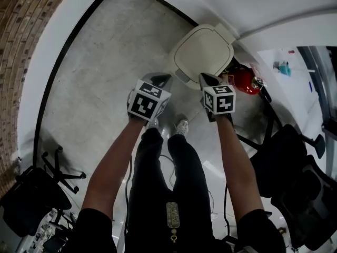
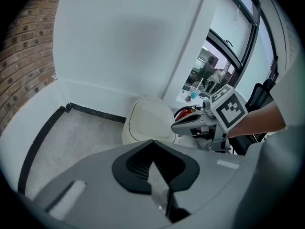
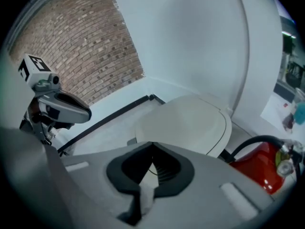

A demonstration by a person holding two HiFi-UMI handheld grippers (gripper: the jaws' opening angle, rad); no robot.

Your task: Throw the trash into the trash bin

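Note:
The cream trash bin stands on the concrete floor against the white wall, its lid down. It also shows in the left gripper view and fills the middle of the right gripper view. Both grippers hover side by side just in front of it and point down at it. My left gripper has its jaws together at the tips. My right gripper is shut too. A pale sliver shows in the slit behind each pair of tips; I cannot tell what it is. No trash shows in the head view.
A red fire extinguisher stands right of the bin. The brick wall runs along the left. Black office chairs sit at lower left and at right. The person's feet stand just before the bin.

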